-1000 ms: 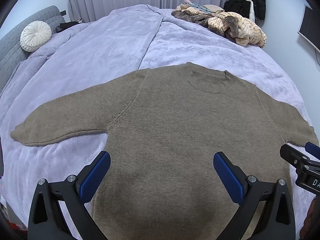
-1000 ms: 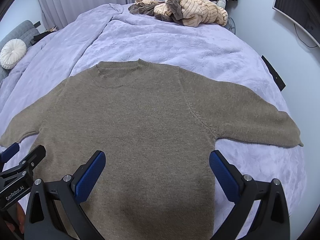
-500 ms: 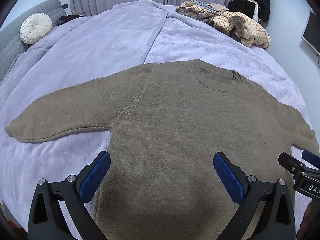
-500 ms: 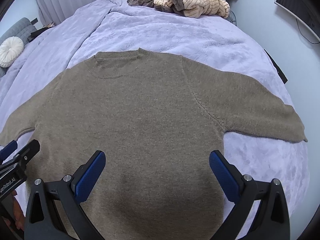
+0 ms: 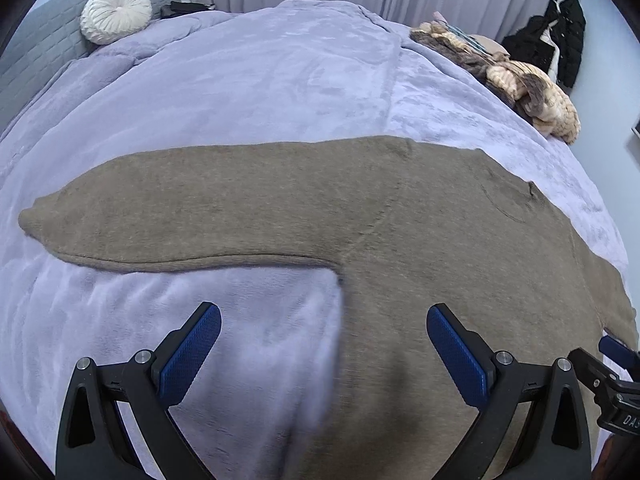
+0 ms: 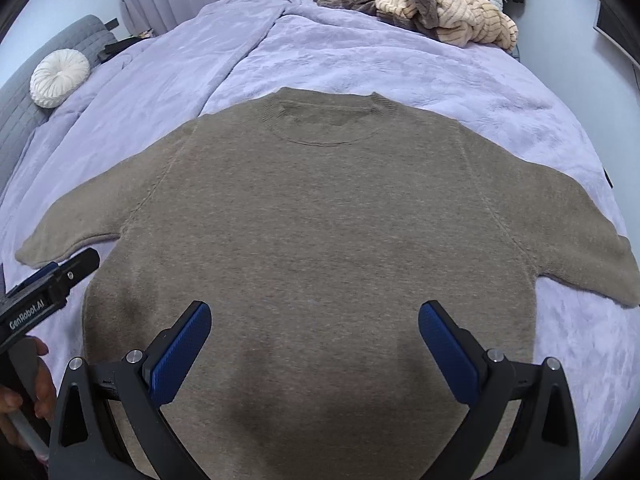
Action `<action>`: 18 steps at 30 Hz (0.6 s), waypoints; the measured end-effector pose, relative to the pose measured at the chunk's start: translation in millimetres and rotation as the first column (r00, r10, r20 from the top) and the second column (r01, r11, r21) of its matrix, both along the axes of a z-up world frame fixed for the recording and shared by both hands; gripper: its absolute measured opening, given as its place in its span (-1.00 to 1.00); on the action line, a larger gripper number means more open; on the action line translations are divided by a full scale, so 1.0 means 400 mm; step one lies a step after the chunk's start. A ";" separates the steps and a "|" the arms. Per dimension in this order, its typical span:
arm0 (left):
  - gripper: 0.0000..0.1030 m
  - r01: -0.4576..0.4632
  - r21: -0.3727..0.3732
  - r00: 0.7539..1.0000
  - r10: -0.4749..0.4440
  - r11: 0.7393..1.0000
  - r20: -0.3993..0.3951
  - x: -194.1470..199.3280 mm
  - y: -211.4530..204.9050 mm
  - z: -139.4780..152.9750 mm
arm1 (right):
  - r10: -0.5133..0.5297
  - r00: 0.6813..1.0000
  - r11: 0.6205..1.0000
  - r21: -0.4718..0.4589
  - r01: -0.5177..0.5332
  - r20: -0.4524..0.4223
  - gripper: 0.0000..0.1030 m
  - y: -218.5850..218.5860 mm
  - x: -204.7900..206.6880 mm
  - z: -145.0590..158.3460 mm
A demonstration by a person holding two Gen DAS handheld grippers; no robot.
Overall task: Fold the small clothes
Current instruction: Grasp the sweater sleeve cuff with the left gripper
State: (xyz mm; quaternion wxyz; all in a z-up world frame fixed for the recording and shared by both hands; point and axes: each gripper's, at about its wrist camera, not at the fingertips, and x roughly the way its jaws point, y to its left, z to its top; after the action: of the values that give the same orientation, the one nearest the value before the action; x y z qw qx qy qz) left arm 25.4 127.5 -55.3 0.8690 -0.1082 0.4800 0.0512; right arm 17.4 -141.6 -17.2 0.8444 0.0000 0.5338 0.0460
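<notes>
A taupe knit sweater (image 6: 320, 216) lies flat and face up on the lilac bedspread, both sleeves spread out to the sides. In the left wrist view its left sleeve (image 5: 192, 216) stretches across to the left, and my left gripper (image 5: 324, 344) hangs open above the sweater's left side edge, empty. My right gripper (image 6: 314, 340) is open over the lower middle of the sweater's body, holding nothing. The left gripper (image 6: 52, 280) shows at the left edge of the right wrist view, held by a hand.
A heap of cream and brown clothes (image 6: 432, 12) lies at the far end of the bed (image 6: 360, 60). A round white cushion (image 5: 116, 12) rests against a grey headboard (image 5: 36, 52) at the far left. Dark garments (image 5: 564, 44) hang at the back right.
My left gripper has swung left, from over the sweater's body to its left side edge below the sleeve. My right gripper has shifted left toward the sweater's middle.
</notes>
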 end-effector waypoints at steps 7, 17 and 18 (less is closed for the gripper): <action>1.00 -0.256 -0.091 0.967 0.256 0.962 -0.008 -0.039 0.277 -0.075 | 0.067 0.997 0.998 0.014 -0.066 -0.040 1.00 0.092 -0.009 -0.038; 0.87 -0.409 -0.294 0.895 0.442 0.864 0.053 0.034 0.458 -0.128 | 0.104 0.992 0.995 0.007 -0.103 -0.078 1.00 0.135 -0.022 -0.058; 0.41 -0.430 -0.301 0.883 0.466 0.851 0.058 0.034 0.467 -0.126 | 0.101 0.992 0.995 0.010 -0.101 -0.076 1.00 0.132 -0.024 -0.056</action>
State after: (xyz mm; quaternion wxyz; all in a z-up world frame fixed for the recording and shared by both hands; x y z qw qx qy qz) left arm 38.8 314.2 -105.7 0.8380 -0.3417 0.3867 0.1772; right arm 7.9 -88.9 -39.6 0.8198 -0.0227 0.5650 0.0902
